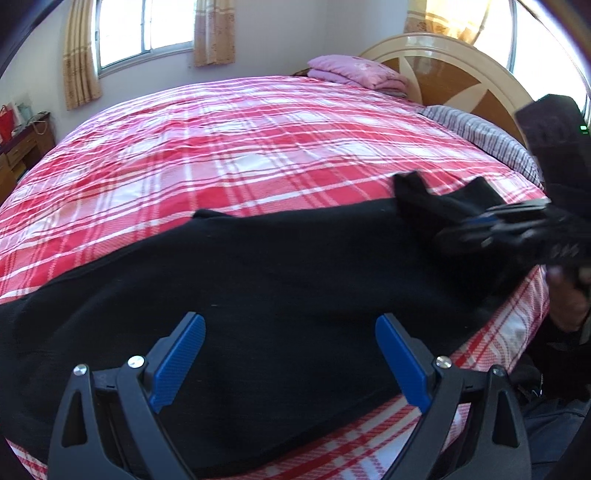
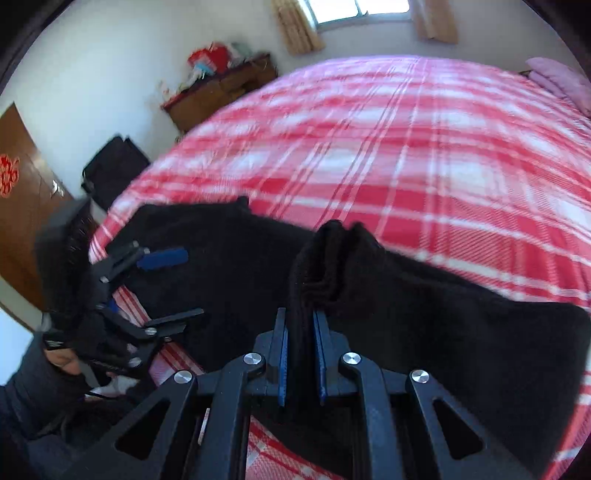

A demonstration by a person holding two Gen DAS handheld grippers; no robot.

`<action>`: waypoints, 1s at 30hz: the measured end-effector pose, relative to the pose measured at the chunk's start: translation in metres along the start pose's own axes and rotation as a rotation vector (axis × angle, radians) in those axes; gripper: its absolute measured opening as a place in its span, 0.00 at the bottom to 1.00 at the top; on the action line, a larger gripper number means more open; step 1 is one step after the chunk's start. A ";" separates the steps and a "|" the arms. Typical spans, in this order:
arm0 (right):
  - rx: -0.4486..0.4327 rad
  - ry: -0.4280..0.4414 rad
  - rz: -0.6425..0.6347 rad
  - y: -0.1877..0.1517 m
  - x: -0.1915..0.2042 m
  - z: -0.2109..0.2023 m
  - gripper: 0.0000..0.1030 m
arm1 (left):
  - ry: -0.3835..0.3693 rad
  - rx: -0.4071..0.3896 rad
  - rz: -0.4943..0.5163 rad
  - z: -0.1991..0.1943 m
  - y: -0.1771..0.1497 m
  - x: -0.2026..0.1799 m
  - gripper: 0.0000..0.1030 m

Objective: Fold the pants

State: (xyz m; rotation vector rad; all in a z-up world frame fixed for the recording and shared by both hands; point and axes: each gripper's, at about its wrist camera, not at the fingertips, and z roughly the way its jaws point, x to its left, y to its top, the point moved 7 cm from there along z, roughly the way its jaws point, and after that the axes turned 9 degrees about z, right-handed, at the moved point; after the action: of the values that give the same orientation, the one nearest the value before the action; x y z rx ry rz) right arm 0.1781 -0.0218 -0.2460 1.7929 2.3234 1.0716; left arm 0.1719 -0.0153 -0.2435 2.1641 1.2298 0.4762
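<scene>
One pair of black pants (image 1: 258,295) lies across the near edge of one plaid bed (image 1: 240,147). Right tongs (image 2: 300,343) clamp a bunched end; left tongs (image 1: 290,354) spread apart above the cloth.

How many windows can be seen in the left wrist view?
2. One window is on the far wall between curtains; another window sits behind the headboard at upper right. More may lie outside the frame.

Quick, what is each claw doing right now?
Left gripper: open, holding nothing, above the black pants.
Right gripper: shut on a bunched end of the pants.
</scene>
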 end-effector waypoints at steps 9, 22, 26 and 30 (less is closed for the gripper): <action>-0.060 0.066 0.033 -0.006 -0.029 -0.066 0.51 | -0.132 -0.031 -0.036 0.000 0.014 -0.026 0.93; -0.280 -0.025 0.471 -0.016 -0.172 -0.122 0.53 | -0.253 0.055 -0.100 0.047 0.051 -0.073 0.20; -0.309 0.024 0.429 -0.011 -0.158 -0.130 0.53 | -0.228 0.046 -0.100 0.038 0.052 -0.074 0.11; -0.314 0.103 0.319 -0.010 -0.126 -0.139 0.53 | -0.237 0.015 -0.130 0.018 0.053 -0.063 0.10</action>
State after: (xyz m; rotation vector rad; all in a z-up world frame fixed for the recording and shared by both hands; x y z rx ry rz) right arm 0.1557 -0.2006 -0.1929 2.0581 1.8172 1.5039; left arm 0.1842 -0.0960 -0.2238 2.0679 1.2329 0.1518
